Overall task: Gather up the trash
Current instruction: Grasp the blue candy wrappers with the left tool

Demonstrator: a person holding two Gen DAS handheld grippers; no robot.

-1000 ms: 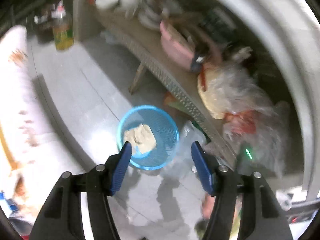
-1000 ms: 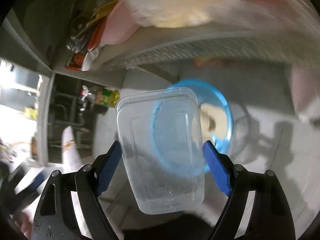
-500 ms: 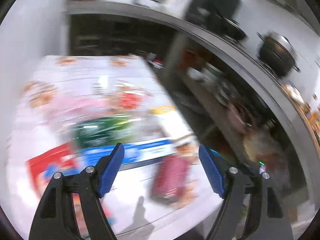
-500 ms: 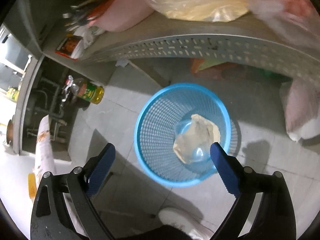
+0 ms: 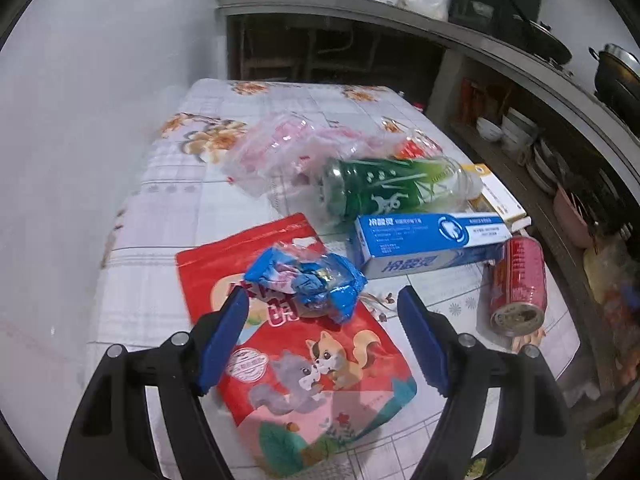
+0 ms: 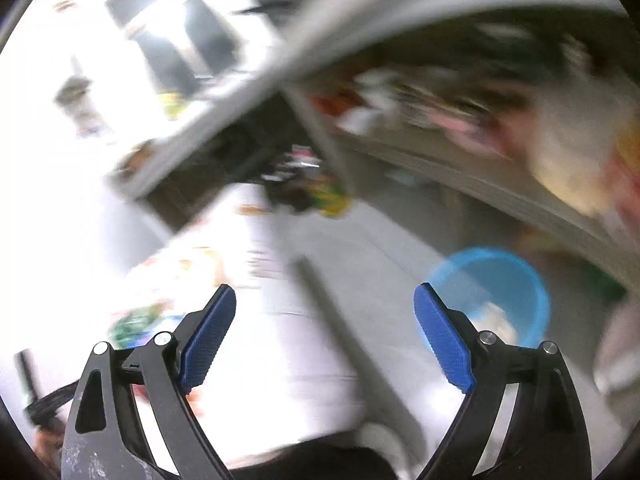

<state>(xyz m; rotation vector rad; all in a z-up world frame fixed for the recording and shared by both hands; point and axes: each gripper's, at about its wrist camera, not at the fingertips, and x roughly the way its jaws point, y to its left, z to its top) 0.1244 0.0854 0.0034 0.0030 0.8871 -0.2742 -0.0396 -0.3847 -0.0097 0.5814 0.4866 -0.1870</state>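
- Wrapper [image 5: 306, 282], crumpled blue, lies atop the red pouch [image 5: 296, 344] on the desk [image 5: 168, 208], dead ahead of the left tool [image 5: 323, 312], spread wide and empty.
- Right tool [image 6: 325, 322], likewise released, hangs well away near the blue basket [image 6: 516, 280].

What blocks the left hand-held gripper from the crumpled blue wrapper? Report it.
Nothing visible does. The left hand-held gripper is open, and the crumpled blue wrapper lies just ahead of its fingertips, on top of the red snack pouch. The toothpaste box and red can sit off to the right, outside that path.
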